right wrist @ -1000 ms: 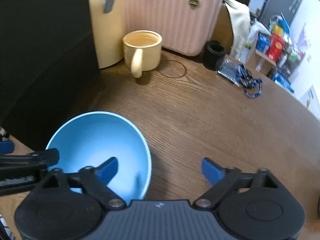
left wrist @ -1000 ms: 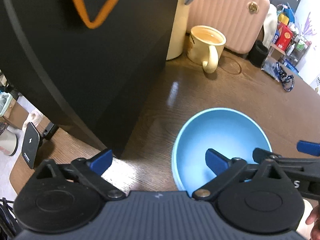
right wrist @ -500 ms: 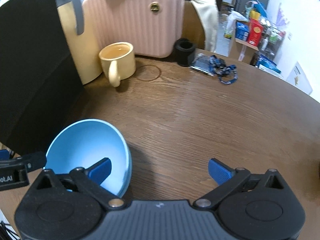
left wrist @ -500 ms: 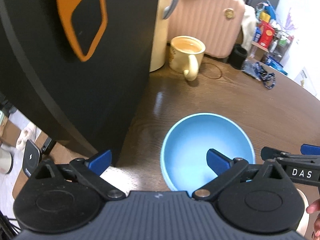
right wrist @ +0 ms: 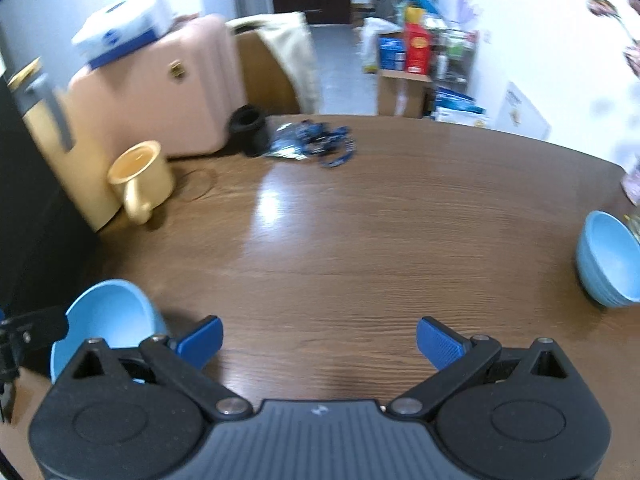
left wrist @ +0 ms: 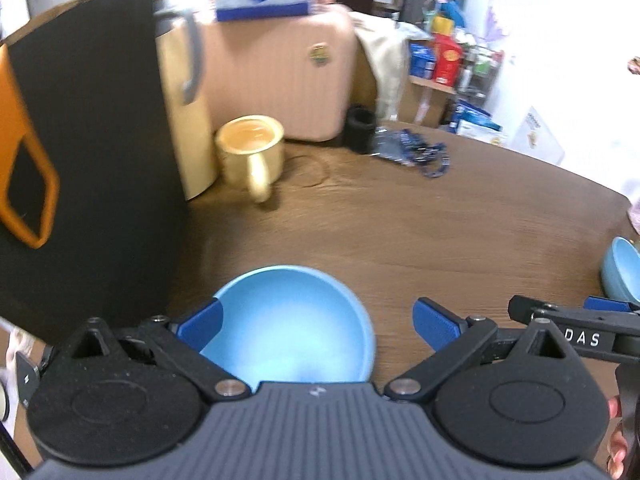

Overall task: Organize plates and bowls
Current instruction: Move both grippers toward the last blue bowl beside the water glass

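Wide brown wooden table (right wrist: pixel 360 240) fills both views, grain running across, a bright glare patch near its middle. Landmark: the yellow mug (right wrist: pixel 140 178), handle toward the cameras, sitting at the far left of the table.

Behind the mug stands a pink suitcase (right wrist: pixel 160 96) with a blue-and-white box (right wrist: pixel 120 36) on top. Left of the mug, a tall cream jug (left wrist: pixel 188 120) with a grey handle, and a big black panel (left wrist: pixel 88 152) edged in orange. Right of the mug, a black cup (right wrist: pixel 248 128) and a blue lanyard (right wrist: pixel 320 142) in a heap. Past the table: a dark door, white walls, cluttered shelves (right wrist: pixel 424 52).

2 blue bowls on show. Near bowl (left wrist: pixel 292 328) sits well in front of the mug, under the left gripper (left wrist: pixel 316 324), jaws spread, 1 pad over its rim, no pinch. Far bowl (right wrist: pixel 608 260) sits at the table's right edge, well apart from the mug.

Right gripper (right wrist: pixel 320 340) hangs over bare wood, jaws spread wide, nothing between them.
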